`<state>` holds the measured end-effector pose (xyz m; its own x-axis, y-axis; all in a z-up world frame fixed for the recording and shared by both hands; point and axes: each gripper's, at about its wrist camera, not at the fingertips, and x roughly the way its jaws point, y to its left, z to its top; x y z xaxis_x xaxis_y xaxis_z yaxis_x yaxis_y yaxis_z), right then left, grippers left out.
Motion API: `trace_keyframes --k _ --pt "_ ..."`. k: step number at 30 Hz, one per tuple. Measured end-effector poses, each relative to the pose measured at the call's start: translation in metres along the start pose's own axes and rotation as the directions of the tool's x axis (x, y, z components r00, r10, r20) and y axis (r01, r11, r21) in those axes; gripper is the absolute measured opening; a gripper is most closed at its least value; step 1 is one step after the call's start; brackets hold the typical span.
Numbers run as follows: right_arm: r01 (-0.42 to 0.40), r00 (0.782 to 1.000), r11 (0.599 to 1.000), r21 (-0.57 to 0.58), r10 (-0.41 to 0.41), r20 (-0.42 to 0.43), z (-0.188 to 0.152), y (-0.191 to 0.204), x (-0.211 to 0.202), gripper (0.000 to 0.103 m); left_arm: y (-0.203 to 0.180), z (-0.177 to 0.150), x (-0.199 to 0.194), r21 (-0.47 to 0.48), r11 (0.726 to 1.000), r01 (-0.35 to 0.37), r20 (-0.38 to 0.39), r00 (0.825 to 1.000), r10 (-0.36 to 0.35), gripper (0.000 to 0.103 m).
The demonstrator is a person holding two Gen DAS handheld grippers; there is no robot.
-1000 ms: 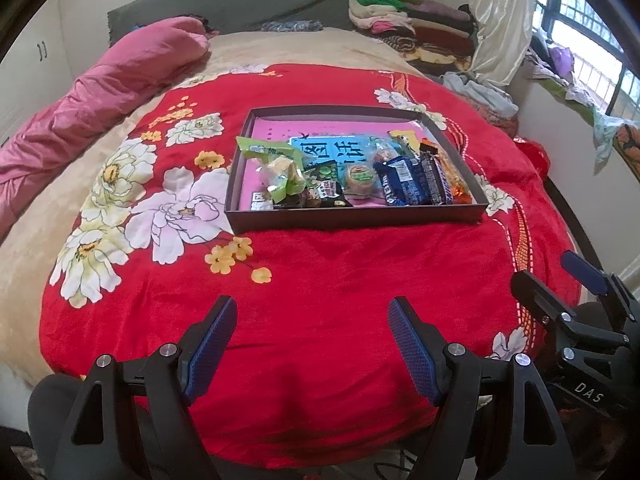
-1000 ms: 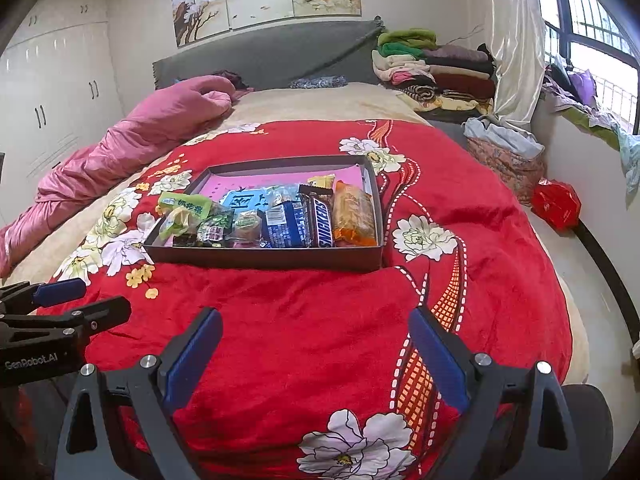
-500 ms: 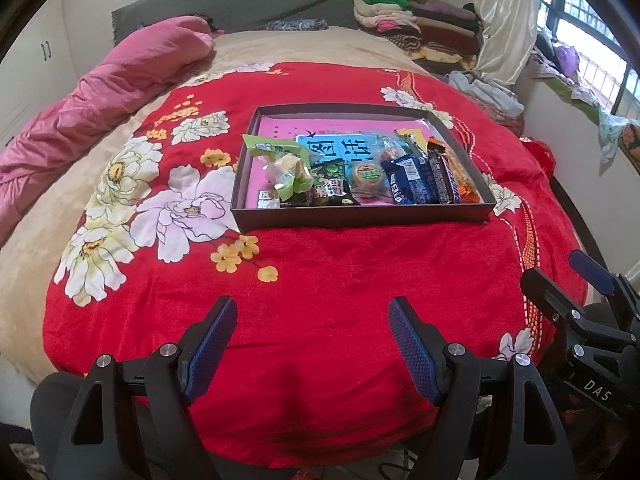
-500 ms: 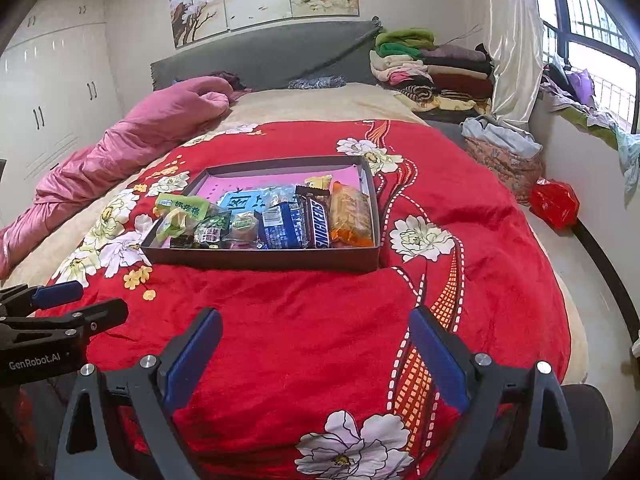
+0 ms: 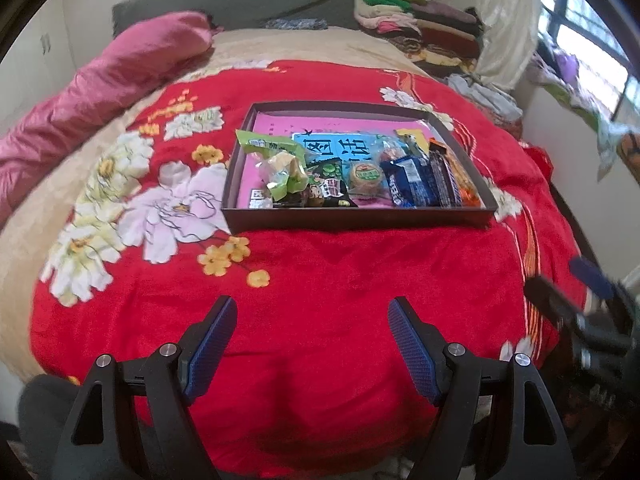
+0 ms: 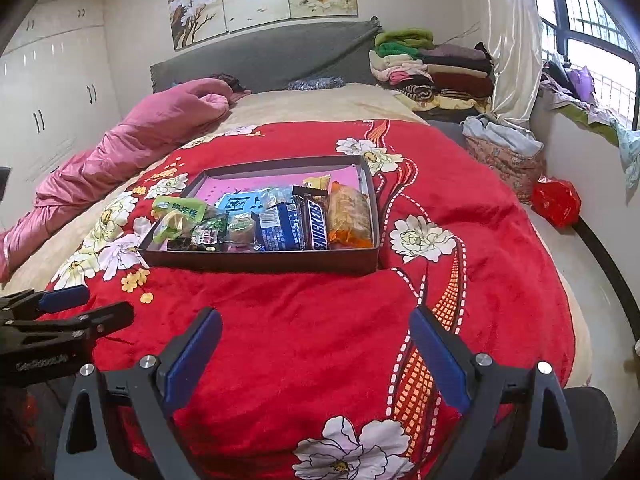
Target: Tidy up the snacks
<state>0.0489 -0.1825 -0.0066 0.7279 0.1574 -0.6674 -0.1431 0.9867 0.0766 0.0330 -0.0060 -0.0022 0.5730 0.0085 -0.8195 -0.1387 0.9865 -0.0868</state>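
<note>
A shallow dark tray (image 5: 360,216) (image 6: 260,262) lies on a red flowered blanket (image 5: 320,272) (image 6: 304,312) on a bed. Along its near side lie several snacks: a green bag (image 5: 266,148) (image 6: 178,208), a round cake (image 5: 364,176), a blue Oreo pack (image 5: 408,184) (image 6: 278,226), a Snickers bar (image 6: 314,220) and an orange pack (image 6: 348,214). My left gripper (image 5: 312,344) hovers open over the blanket's near part, well short of the tray, nothing between its fingers. My right gripper (image 6: 316,354) is open too, to its right, also empty.
A rolled pink quilt (image 5: 100,80) (image 6: 132,140) lies along the bed's left side. Folded clothes (image 6: 428,64) are stacked at the head on the right. A red bag (image 6: 556,200) sits on the floor by the window wall. Grey headboard (image 6: 264,56) behind.
The left wrist view has shifted slightly, so the tray sits a little further right and lower. The right view is nearly unchanged. Both grippers stay open and empty.
</note>
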Motion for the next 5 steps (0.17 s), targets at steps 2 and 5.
trace_keyframes --k 2,5 --pt "0.0 1.0 1.0 -0.002 0.0 -0.005 0.002 -0.004 0.006 0.1 -0.005 0.013 0.013 -0.023 0.999 0.031 -0.015 0.999 -0.031 0.079" --pt "0.013 1.0 0.999 0.051 -0.013 0.003 0.014 -0.028 0.013 0.1 0.008 0.033 0.017 -0.027 1.0 0.001 0.018 1.0 0.0 0.079"
